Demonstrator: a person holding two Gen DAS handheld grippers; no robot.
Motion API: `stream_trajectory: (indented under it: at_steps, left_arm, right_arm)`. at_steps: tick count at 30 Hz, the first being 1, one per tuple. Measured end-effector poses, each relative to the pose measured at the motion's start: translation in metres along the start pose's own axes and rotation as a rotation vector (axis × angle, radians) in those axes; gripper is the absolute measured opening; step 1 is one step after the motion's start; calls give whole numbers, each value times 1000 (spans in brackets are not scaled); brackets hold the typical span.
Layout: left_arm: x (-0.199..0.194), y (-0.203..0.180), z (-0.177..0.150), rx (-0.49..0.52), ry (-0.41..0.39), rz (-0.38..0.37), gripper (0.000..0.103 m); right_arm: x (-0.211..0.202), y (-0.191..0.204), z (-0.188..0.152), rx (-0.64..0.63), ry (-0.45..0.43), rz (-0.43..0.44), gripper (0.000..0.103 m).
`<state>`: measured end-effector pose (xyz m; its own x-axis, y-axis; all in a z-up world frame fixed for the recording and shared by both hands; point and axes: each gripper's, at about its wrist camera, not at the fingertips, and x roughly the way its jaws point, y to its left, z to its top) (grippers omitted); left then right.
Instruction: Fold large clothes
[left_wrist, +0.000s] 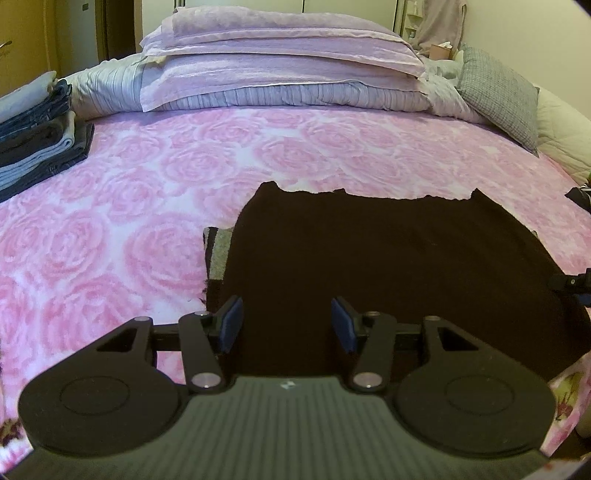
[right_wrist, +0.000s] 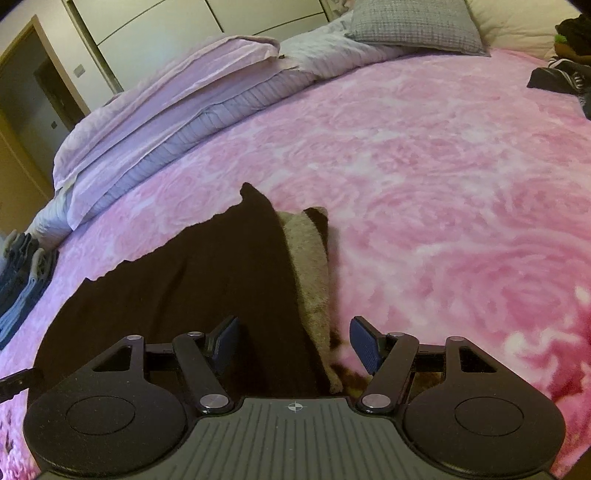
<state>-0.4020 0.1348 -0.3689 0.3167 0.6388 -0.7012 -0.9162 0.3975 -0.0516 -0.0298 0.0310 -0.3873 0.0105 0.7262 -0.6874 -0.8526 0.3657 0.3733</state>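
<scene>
Seen from the left wrist, the left tool (left_wrist: 287, 325) is held with its blue-padded fingers (left_wrist: 232, 324) apart and nothing between them, above the near edge of a dark garment (left_wrist: 388, 258). The garment is spread flat on the pink rose-patterned bed cover (left_wrist: 147, 206), filling the frame from the centre toward 3 o'clock, with a grey-beige lining (left_wrist: 221, 254) exposed along its edge at 9 o'clock. A stack of folded clothes (left_wrist: 37, 129) is seen at 10 o'clock on the bed, well apart from the garment, and lilac pillows (left_wrist: 280, 62) are piled at 12 o'clock, with a grey checked cushion (left_wrist: 498, 107) at 2 o'clock. Part of the other tool is caught at the 3 o'clock edge. From the right wrist, the right tool (right_wrist: 295, 341) is likewise found with its fingers (right_wrist: 364, 345) spread and empty, poised over the garment's edge, where a grey-beige strip (right_wrist: 310, 266) runs from the centre toward 6 o'clock beside the dark cloth (right_wrist: 184, 288). The dark cloth is laid toward 9 o'clock; bare pink cover (right_wrist: 443, 184) occupies the side toward 3 o'clock. Other dark items (right_wrist: 557, 77) are seen at 2 o'clock, far from the garment.
</scene>
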Motion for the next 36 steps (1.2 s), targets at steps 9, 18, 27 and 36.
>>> stream_trajectory:
  at_steps: [9, 18, 27, 36]
  left_arm:
    - [22, 17, -12, -35, 27, -51, 45]
    - [21, 32, -15, -106, -2, -133, 45]
    - [26, 52, -13, -200, -4, -228, 40]
    - [-24, 113, -22, -361, -66, -178, 28]
  right_arm:
    - [10, -21, -5, 81, 10, 64, 67]
    - [10, -29, -5, 153, 33, 135, 63]
    - [23, -51, -7, 369, 88, 245, 19]
    - [-3, 125, 32, -200, 48, -274, 16]
